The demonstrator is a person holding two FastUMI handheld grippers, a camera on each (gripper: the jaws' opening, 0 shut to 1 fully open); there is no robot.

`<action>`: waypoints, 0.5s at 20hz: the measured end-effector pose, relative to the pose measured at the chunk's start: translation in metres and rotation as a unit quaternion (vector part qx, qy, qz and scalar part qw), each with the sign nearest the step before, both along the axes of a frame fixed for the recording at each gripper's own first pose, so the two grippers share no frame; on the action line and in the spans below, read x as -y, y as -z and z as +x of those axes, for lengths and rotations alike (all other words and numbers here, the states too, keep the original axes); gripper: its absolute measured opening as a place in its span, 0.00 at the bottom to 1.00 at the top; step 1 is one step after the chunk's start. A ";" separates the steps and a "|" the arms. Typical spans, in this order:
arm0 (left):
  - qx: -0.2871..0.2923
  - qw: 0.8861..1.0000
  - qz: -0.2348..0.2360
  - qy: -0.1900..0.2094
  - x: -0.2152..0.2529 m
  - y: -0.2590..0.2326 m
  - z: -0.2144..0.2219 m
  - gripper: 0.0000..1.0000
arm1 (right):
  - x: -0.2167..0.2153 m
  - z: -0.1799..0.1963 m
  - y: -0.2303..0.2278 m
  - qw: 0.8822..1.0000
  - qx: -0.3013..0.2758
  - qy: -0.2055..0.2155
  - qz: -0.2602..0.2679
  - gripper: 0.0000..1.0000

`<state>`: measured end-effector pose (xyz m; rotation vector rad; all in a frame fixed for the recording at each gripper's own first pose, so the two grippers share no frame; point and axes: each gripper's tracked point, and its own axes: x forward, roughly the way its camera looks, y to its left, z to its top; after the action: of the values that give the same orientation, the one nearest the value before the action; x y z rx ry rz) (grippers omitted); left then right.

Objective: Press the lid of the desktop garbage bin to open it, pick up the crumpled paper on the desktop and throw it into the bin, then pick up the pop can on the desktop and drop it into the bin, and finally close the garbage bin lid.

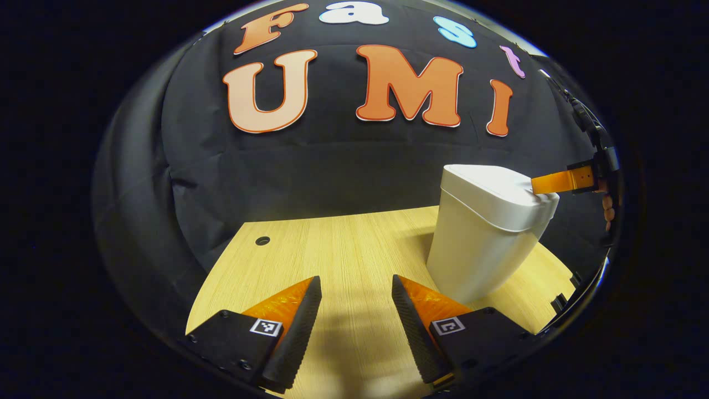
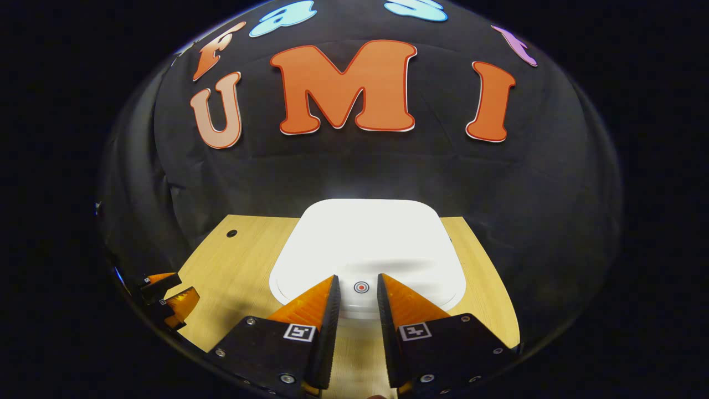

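The white desktop bin [image 1: 479, 252] stands on the wooden table at the right of the left gripper view, its lid [image 1: 490, 191] down. My right gripper [image 2: 358, 277] hovers low over the lid [image 2: 371, 233] with its fingers a narrow gap apart and nothing between them. A small red round mark [image 2: 360, 287] on the lid's near edge shows in that gap. From the left gripper view, a fingertip of the right gripper [image 1: 540, 185] rests at the lid's right edge, a hand [image 1: 609, 210] behind it. My left gripper [image 1: 355, 280] is open and empty, left of the bin.
The wooden table [image 1: 332, 249] has a small round hole [image 1: 262, 241] near its far left corner. The black cloth wall rises close behind the bin. The left gripper [image 2: 166, 299] sits low at the left of the right gripper view.
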<state>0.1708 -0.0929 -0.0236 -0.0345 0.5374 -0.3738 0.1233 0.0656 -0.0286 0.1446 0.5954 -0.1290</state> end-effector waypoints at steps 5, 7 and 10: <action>0.022 1.000 -0.008 -0.006 -0.005 -0.020 0.010 0.83 | 0.000 0.000 -0.004 1.000 0.024 0.001 -0.016 0.40; 0.034 0.999 -0.015 -0.007 -0.009 -0.035 0.014 0.83 | -0.002 -0.002 -0.005 0.999 0.030 0.000 -0.017 0.42; 0.066 0.997 -0.022 -0.013 -0.015 -0.063 0.023 0.80 | -0.003 0.001 -0.008 0.999 0.037 0.008 -0.009 0.41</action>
<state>0.1941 -0.0781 0.0389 -0.0591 0.3977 -0.3594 0.1246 0.0688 -0.0210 0.1355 0.5201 -0.1450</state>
